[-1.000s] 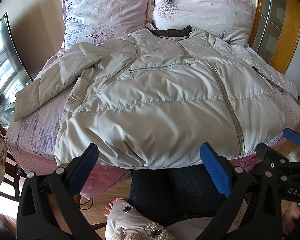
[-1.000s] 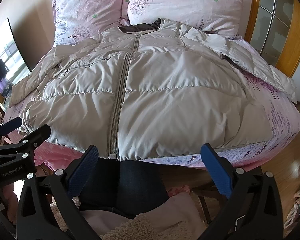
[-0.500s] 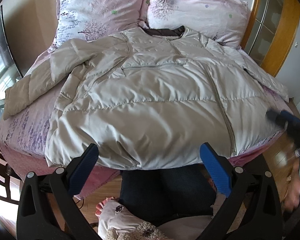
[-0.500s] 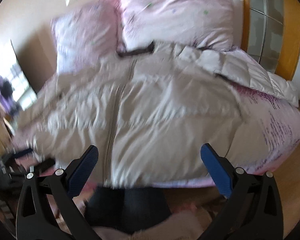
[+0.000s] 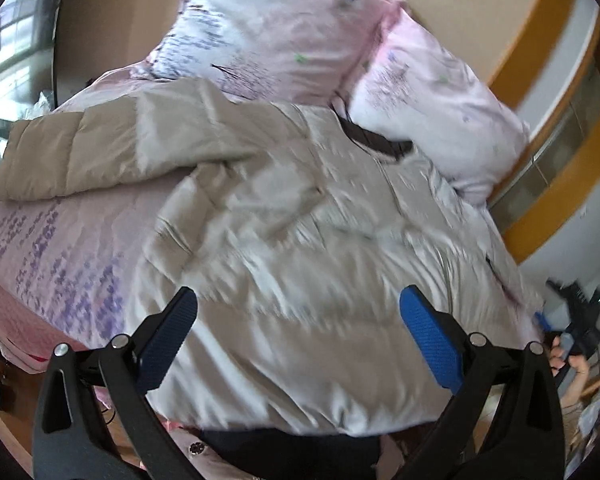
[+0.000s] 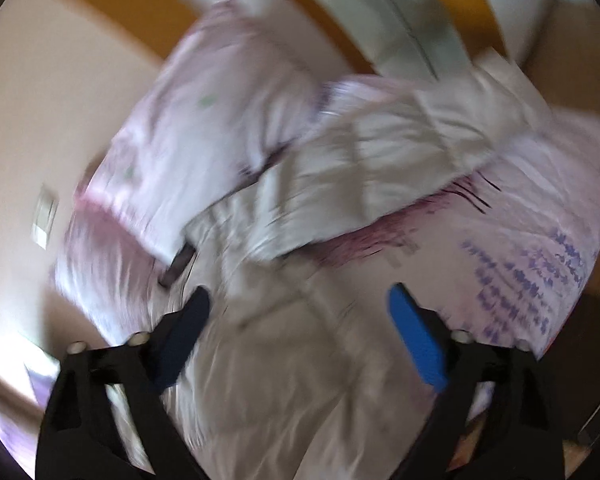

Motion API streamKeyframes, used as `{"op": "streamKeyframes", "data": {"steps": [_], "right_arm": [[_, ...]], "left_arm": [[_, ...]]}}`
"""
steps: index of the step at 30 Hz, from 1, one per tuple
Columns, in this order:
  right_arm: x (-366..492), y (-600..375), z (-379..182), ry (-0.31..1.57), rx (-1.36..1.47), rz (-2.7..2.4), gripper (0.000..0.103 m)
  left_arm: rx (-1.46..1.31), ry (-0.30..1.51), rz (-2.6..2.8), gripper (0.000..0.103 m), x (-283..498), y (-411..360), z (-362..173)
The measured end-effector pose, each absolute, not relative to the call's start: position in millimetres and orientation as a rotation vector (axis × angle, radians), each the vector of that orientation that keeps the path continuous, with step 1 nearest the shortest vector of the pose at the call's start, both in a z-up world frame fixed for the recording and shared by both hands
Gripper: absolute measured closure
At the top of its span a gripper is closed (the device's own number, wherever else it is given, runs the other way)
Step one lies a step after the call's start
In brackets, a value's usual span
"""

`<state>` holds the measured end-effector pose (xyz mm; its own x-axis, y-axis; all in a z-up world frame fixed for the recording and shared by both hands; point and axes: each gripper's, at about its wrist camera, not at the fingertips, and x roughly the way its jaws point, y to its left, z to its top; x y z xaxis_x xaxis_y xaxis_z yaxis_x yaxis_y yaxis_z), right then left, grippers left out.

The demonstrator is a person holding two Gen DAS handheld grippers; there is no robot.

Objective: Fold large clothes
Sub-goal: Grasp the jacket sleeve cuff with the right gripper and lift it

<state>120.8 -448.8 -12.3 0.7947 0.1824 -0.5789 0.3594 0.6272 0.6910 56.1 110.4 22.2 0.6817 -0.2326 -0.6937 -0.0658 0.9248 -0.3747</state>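
A beige puffer jacket [image 5: 300,240] lies face up on the pink bed [image 5: 52,248], with its dark collar at the pillows. Its left sleeve [image 5: 80,152] stretches out to the side. My left gripper [image 5: 298,300] hangs open above the jacket's lower left part, with nothing between its blue pads. In the blurred right wrist view, my right gripper [image 6: 300,296] is above the jacket [image 6: 300,380] near the right sleeve [image 6: 400,152]. Its jaws are closing but still wide, and no cloth is pinched between them.
Two pink flowered pillows [image 5: 300,32] [image 5: 440,100] lie at the head of the bed. An orange wooden frame [image 5: 540,40] stands behind on the right. A window [image 5: 16,40] is at the left. The person's dark trousers [image 5: 292,452] are at the bed's foot.
Both views have rolled and blurred. The left gripper has shifted toward the jacket's left side. The right gripper has swung right toward the right sleeve, and its jaws stand slightly narrower.
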Motion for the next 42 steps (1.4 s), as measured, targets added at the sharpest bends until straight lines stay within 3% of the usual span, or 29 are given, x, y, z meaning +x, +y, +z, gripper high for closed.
{"op": "streamKeyframes", "data": {"steps": [9, 24, 25, 29, 36, 42], "right_arm": [[153, -531, -78, 0.666, 1.286, -0.284, 0.034], [171, -577, -86, 0.667, 1.196, -0.551, 0.08], [173, -575, -84, 0.67, 1.176, -0.559, 0.087], [183, -566, -62, 0.67, 1.012, -0.6, 0.096], [216, -519, 26, 0.569, 0.644, -0.597, 0.097], [254, -412, 107, 0.44, 0.302, -0.4, 0.097]], "left_arm": [[-0.483, 0.863, -0.089, 0.002, 108, 151, 19], [-0.578, 0.839, 0.025, 0.002, 162, 203, -2], [-0.568, 0.834, 0.033, 0.002, 165, 205, -3], [-0.549, 0.812, 0.044, 0.002, 169, 213, -5], [-0.605, 0.836, -0.008, 0.002, 178, 230, -10], [-0.645, 0.817, -0.025, 0.002, 178, 241, -11]]}}
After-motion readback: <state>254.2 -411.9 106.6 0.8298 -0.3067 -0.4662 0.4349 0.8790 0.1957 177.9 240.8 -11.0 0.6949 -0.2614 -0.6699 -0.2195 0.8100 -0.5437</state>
